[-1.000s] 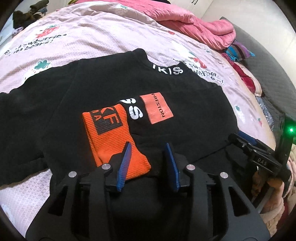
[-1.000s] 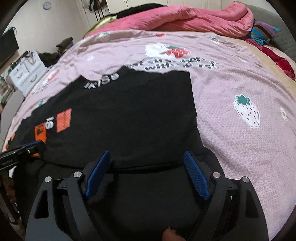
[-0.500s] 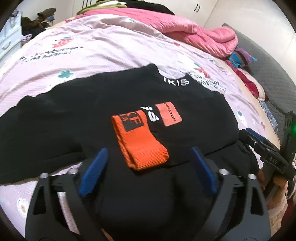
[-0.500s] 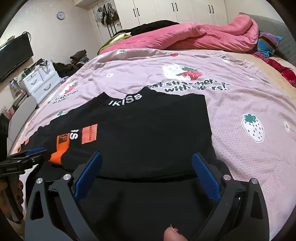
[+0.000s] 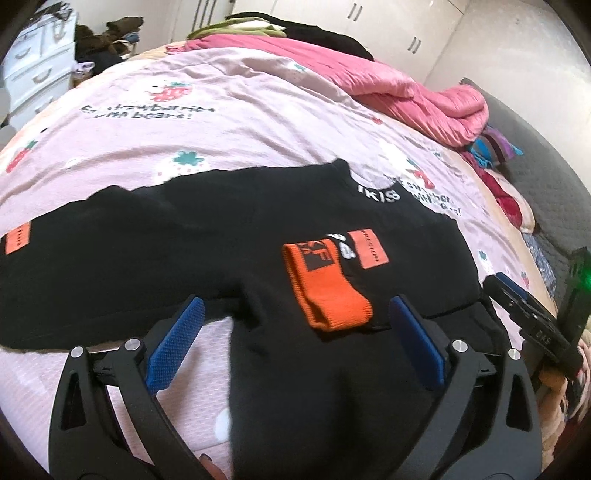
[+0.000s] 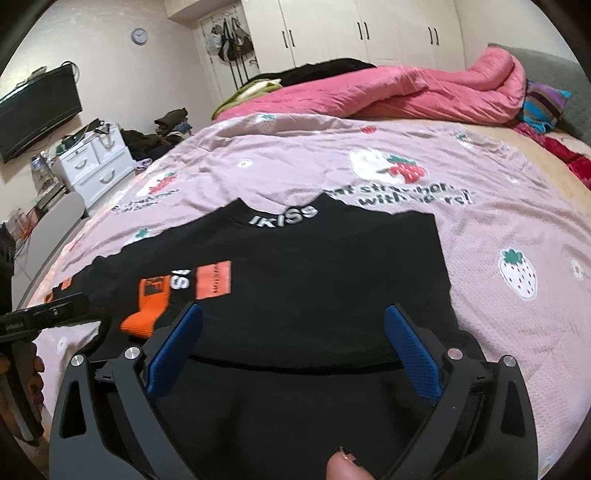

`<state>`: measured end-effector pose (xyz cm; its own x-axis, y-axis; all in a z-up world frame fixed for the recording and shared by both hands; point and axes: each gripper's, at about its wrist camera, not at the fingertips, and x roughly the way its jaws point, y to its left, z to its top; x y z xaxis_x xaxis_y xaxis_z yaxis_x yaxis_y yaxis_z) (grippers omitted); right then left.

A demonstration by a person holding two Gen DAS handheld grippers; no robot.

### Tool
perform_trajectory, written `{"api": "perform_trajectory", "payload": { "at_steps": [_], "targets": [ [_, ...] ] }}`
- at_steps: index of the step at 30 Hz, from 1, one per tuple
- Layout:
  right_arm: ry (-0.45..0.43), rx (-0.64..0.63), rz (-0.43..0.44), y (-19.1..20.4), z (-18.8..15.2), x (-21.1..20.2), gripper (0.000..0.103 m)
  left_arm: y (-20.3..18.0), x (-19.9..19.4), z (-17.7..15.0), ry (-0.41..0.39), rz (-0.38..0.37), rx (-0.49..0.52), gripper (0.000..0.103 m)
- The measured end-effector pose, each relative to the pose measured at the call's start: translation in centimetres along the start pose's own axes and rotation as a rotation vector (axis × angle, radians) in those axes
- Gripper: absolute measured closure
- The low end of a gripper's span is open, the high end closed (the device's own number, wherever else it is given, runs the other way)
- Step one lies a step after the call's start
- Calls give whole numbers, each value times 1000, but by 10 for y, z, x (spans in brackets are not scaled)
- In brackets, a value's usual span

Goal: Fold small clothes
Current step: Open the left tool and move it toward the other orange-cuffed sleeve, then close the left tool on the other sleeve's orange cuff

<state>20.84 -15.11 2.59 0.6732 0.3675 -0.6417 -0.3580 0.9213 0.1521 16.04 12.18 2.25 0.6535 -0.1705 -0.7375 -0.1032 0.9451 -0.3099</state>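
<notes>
Black tongs [image 5: 293, 332] — blue pads, silver screws

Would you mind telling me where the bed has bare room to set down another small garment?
Bare sheet lies right of the black sweater, and between its collar and the pink duvet. The sweater fills the near middle, and clothes crowd the far right corner by the headboard.

Soft indoor light — fisheye-bent edges, dark corners, slight blur.

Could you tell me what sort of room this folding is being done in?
Most likely a home bedroom. The black sweater lies on a bed with a strawberry-print cover, a pink duvet is bunched at its far end, and white wardrobe doors line the back wall.
</notes>
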Motion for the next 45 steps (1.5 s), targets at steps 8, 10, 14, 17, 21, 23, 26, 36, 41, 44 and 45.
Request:
{"api": "perform_trajectory", "payload": {
  "at_steps": [8, 10, 14, 17, 21, 23, 26, 36, 41, 44, 45],
  "targets": [
    [-38, -58, 45, 36, 6, -10, 5, 35, -16, -7, -32, 47, -98, 9],
    [-46, -70, 54, 44, 7, -12, 5, 42, -23, -8, -50, 65, -108, 9],
    [-46, -85, 76, 60, 8, -10, 5, 57, -36, -11, -79, 89, -135, 9],
    [-43, -102, 88, 72, 8, -7, 5, 68, -43, -15, -96, 106, -159, 9],
    [-30, -133, 105, 91, 6, -3, 5, 83, -55, -17, -116, 131, -183, 9],
    [-29, -145, 114, 99, 6, -2, 5, 90, -60, -17, -128, 148, -192, 9],
    [-28, -174, 132, 116, 7, -1, 5, 101, -66, -17, -140, 167, -214, 9],
    [-8, -221, 200, 166, 8, 11, 5, 144, -82, -23, -159, 213, -302, 9],
    [22, -254, 228, 193, 5, 22, 5, 165, -90, -24, -171, 236, -338, 9],
    [34, -282, 239, 208, 2, 27, 5, 178, -94, -27, -173, 263, -360, 9],
    [39, -294, 240, 215, 1, 30, 5, 182, -94, -27, -173, 265, -370, 9]
  ]
}}
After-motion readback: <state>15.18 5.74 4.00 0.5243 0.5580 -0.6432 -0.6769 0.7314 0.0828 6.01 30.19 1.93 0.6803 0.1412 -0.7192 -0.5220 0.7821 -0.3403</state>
